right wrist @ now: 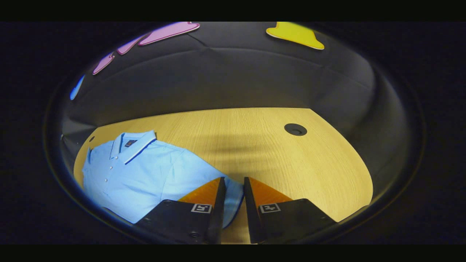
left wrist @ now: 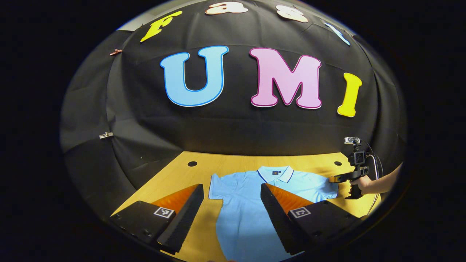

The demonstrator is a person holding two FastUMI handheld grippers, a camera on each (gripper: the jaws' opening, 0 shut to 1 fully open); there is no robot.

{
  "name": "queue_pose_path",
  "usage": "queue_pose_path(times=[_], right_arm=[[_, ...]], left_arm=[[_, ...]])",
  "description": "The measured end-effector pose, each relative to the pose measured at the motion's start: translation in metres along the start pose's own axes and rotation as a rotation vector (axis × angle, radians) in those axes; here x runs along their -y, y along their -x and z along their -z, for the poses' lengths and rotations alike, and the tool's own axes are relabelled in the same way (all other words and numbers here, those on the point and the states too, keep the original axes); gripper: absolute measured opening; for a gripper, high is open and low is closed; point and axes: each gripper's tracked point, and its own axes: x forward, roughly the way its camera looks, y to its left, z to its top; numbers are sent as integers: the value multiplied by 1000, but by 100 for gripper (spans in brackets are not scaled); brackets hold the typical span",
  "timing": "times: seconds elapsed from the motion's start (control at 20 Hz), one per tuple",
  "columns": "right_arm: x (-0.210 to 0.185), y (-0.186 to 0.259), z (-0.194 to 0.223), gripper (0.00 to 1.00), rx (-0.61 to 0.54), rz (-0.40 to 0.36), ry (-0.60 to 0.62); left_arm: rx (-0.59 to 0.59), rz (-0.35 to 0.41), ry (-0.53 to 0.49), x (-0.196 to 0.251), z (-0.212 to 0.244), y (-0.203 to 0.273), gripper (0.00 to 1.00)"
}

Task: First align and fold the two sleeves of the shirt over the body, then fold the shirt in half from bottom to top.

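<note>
Two grippers work the shirt. Left gripper hovers wide open above it. Right gripper, nearly closed, straddles a sleeve edge; whether it grips, I cannot tell.

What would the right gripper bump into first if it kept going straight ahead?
Probably the edge of the light blue polo shirt's sleeve, lying between the right gripper fingers. Past that, bare wooden table, then the black booth wall. Depth is hard to judge.

I see the shirt flat on the table, center frame; right gripper at its right sleeve.
</note>
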Motion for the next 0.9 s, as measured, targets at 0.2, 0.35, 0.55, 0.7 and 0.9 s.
queue_pose_path(times=[0.2,0.35,0.55,0.7,0.9], right_arm=[[-10,1,-3,11,5,9,-2],[-18,10,-18,6,31,-4,-31],[-35,41,-54,0,98,-2,-38],[-61,58,-71,6,122,-14,-13],[-116,68,-78,5,123,-63,40]], left_arm=[[-2,6,-15,2,2,3,99],[-1,14,-20,2,3,8,99],[5,10,-3,-5,3,12,99],[12,16,17,-10,3,18,99],[6,32,25,-22,9,25,99]])
